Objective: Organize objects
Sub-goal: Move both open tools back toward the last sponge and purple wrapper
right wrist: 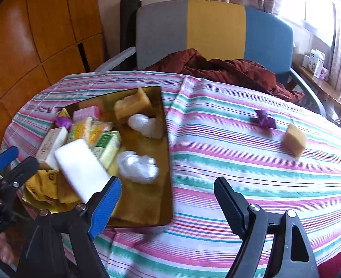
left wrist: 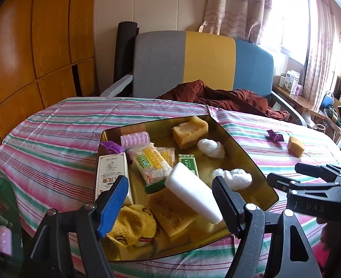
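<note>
A gold tray (left wrist: 247, 148) (right wrist: 167, 162) on the striped tablecloth holds soap bars, snack packets, white foam lumps, a yellow sock and a white foam block (left wrist: 191, 192) (right wrist: 82, 169) lying on top. My left gripper (left wrist: 168, 205) is open above the tray's near end, with the white block lying between its fingers, not clamped. My right gripper (right wrist: 168, 199) is open over the tablecloth just right of the tray; it also shows in the left wrist view (left wrist: 293, 176). A tan soap block (right wrist: 294, 140) (left wrist: 295, 146) and a purple wrapper (right wrist: 264, 119) (left wrist: 274, 135) lie on the cloth at the far right.
A grey, yellow and blue chair (left wrist: 203, 60) with a dark red cloth (left wrist: 223, 97) stands behind the table. A wooden wardrobe (left wrist: 31, 46) is at the left. A shelf with boxes (left wrist: 291, 83) runs under the window at the right.
</note>
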Demonstrator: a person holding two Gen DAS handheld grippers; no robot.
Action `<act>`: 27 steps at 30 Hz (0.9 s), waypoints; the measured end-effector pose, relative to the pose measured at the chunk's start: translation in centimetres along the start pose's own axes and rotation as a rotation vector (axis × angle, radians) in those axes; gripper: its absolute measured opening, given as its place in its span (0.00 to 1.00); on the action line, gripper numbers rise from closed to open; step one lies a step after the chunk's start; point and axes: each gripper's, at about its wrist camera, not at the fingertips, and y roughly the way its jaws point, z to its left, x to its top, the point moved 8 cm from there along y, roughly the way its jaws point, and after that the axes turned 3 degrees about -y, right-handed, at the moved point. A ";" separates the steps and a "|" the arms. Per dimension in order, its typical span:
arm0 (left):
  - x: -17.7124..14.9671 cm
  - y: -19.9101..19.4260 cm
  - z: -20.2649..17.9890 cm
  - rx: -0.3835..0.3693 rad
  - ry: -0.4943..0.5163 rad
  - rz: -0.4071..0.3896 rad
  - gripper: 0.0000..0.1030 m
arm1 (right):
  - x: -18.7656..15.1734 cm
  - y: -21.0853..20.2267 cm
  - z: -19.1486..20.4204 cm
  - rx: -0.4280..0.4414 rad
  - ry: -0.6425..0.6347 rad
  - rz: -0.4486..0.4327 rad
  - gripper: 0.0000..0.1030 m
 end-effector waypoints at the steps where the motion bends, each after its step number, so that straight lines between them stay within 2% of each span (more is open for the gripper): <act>1: 0.0 0.0 -0.2 -0.002 0.003 0.000 0.73 | 0.0 0.0 -0.6 -0.010 0.006 0.001 0.81; 9: 0.3 -0.1 -2.6 -0.033 0.058 -0.001 0.75 | -0.2 -0.2 -6.4 -0.058 0.088 0.030 0.81; 17: 0.9 0.5 -5.5 -0.079 0.114 0.002 0.75 | -1.2 0.6 -13.8 -0.114 0.218 0.090 0.81; 23: 0.7 1.5 -8.2 -0.124 0.157 0.023 0.76 | -2.4 1.2 -19.8 -0.167 0.350 0.137 0.81; 27: 0.5 2.5 -9.9 -0.150 0.179 0.051 0.76 | -2.6 1.6 -23.1 -0.212 0.391 0.155 0.81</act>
